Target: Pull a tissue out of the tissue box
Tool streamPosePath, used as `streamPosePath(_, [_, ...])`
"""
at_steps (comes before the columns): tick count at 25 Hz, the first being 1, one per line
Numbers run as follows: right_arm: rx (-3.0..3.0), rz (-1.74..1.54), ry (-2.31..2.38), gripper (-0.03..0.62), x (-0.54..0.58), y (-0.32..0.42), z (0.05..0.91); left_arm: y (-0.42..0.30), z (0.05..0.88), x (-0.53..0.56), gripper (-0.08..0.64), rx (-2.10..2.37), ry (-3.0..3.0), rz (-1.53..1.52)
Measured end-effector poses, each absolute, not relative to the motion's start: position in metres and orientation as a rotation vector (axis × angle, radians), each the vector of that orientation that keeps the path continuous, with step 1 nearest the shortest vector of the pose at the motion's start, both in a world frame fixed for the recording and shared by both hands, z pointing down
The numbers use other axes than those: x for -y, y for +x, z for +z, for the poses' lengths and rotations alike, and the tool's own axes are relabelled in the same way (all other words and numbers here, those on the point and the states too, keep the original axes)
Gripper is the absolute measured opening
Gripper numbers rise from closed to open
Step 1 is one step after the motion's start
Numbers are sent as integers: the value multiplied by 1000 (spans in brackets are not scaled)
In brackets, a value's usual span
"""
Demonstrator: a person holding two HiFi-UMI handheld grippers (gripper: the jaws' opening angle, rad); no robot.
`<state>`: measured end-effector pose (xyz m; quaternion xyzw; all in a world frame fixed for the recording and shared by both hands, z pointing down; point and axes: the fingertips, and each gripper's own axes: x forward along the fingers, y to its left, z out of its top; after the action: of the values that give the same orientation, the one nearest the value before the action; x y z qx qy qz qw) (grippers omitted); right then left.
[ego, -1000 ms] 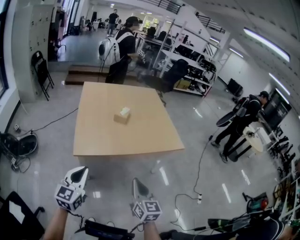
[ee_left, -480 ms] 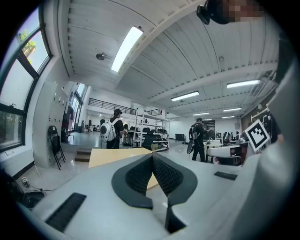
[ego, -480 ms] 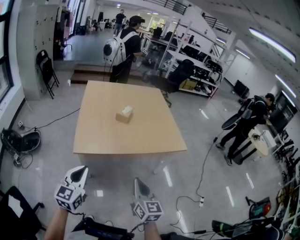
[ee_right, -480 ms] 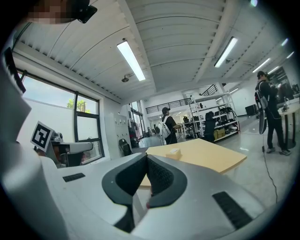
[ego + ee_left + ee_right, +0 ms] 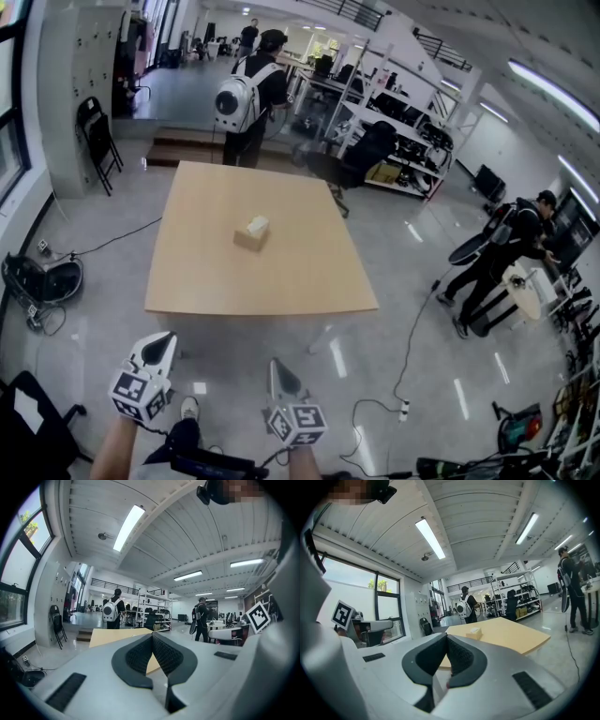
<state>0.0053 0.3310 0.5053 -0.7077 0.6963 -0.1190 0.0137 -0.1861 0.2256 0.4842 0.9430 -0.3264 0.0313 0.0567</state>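
The tissue box (image 5: 251, 232) sat on the table (image 5: 309, 281), well ahead of the left gripper (image 5: 167, 341) and right gripper (image 5: 273, 364), both pinched together, empty. The table loomed slightly nearer than a second before.

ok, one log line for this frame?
phase: pre-grasp | tissue box: on table, untouched | left gripper: shut, empty | right gripper: shut, empty

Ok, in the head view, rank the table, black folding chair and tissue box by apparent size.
table
black folding chair
tissue box
The chair is farther away yet looks bigger than the box.
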Motion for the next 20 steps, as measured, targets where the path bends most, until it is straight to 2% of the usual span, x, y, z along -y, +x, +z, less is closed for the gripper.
streamPosePath(20, [-2129, -385, -2272, 11, -177, 39, 493, -139, 474, -61, 8, 916, 2901, 124])
